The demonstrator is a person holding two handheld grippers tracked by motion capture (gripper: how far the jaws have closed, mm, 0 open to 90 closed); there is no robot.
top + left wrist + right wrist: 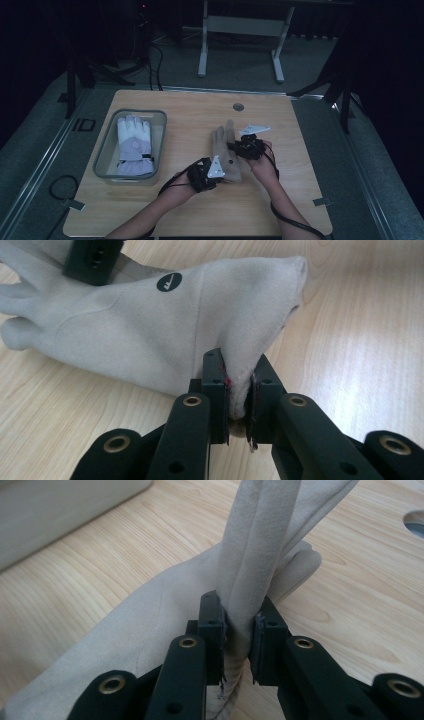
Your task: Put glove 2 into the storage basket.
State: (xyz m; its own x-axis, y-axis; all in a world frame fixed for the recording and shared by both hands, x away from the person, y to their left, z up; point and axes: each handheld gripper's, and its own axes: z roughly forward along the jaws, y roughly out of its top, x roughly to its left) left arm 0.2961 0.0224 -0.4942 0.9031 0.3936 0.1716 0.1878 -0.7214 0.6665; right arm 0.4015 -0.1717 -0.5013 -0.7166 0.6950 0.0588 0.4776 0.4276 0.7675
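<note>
A beige glove (223, 146) lies on the wooden table (190, 215), fingers pointing away from the person. My left gripper (216, 172) is shut on its cuff edge; in the left gripper view the fabric (165, 330) is pinched between the jaws at my left gripper (239, 405), with a black round logo (169, 282) on the glove's back. My right gripper (239, 146) is shut on the glove's side near the fingers; in the right gripper view a fold of beige fabric (260, 545) rises from between the jaws of my right gripper (240, 640).
A grey plastic bin (105, 150) at the table's left holds a white and lilac glove (134, 145). A round cable hole (238, 107) sits near the table's far edge. A white desk frame (240, 30) stands on the floor beyond.
</note>
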